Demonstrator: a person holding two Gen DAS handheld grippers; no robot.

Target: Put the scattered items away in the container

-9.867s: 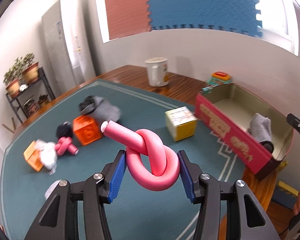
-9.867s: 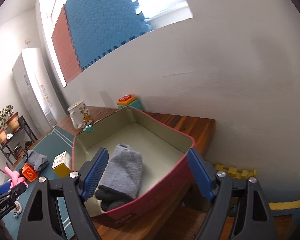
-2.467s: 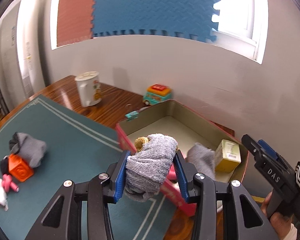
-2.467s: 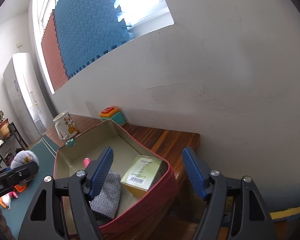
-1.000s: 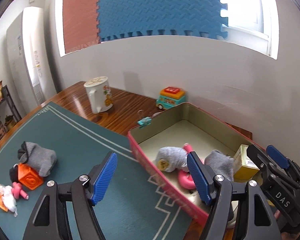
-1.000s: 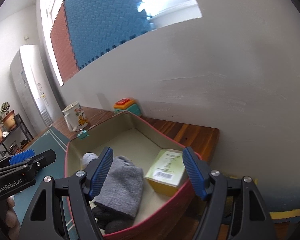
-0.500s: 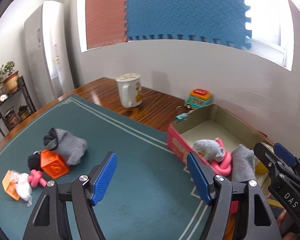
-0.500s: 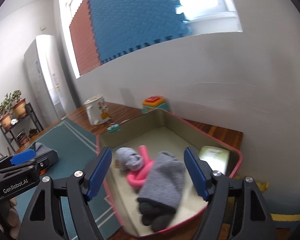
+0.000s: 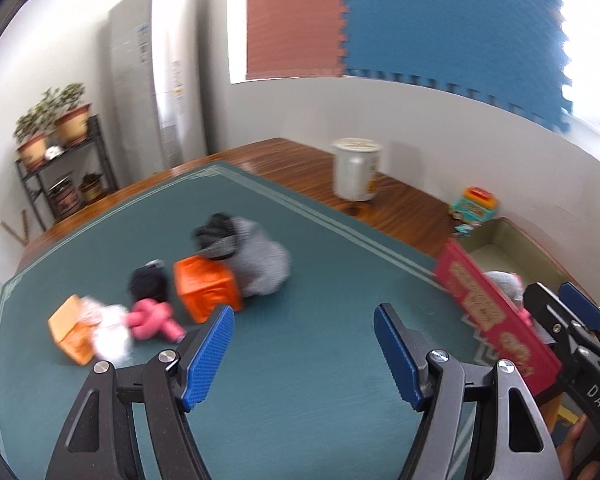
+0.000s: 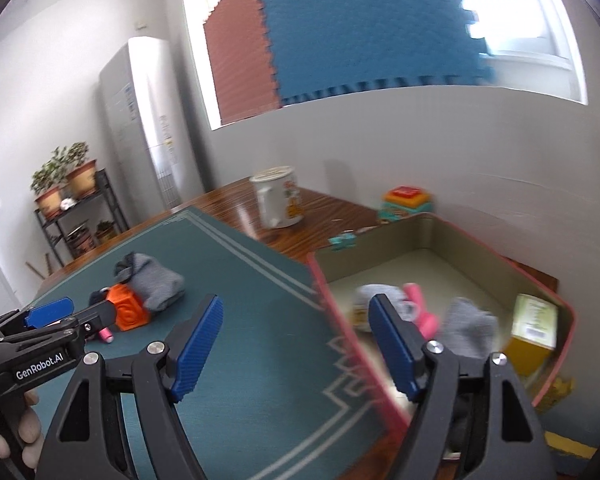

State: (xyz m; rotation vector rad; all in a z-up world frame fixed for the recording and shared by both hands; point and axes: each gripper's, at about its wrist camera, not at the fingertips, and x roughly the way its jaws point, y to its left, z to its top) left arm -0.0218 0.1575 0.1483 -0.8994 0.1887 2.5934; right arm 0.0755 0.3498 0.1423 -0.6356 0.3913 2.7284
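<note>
Grey socks (image 10: 466,330), pink twist (image 10: 420,308), yellow box (image 10: 534,330) inside red container (image 10: 480,240).

White mug (image 9: 356,170) upright on wooden table (image 9: 400,208), toy bus (image 9: 474,202) near wall. Teal mat (image 9: 300,360) covers tabletop. Potted plants (image 10: 66,178) on black shelf (image 10: 74,226); tall white appliance (image 10: 146,120) beside.

So the left gripper (image 9: 302,350) let go of the rolled grey sock (image 10: 374,302), which now sits in the red container (image 10: 428,228) beside the pink foam knot (image 10: 420,312) (yellow box (image 10: 534,330) landed there too), and swung back toward the orange cube (image 9: 206,288).
</note>
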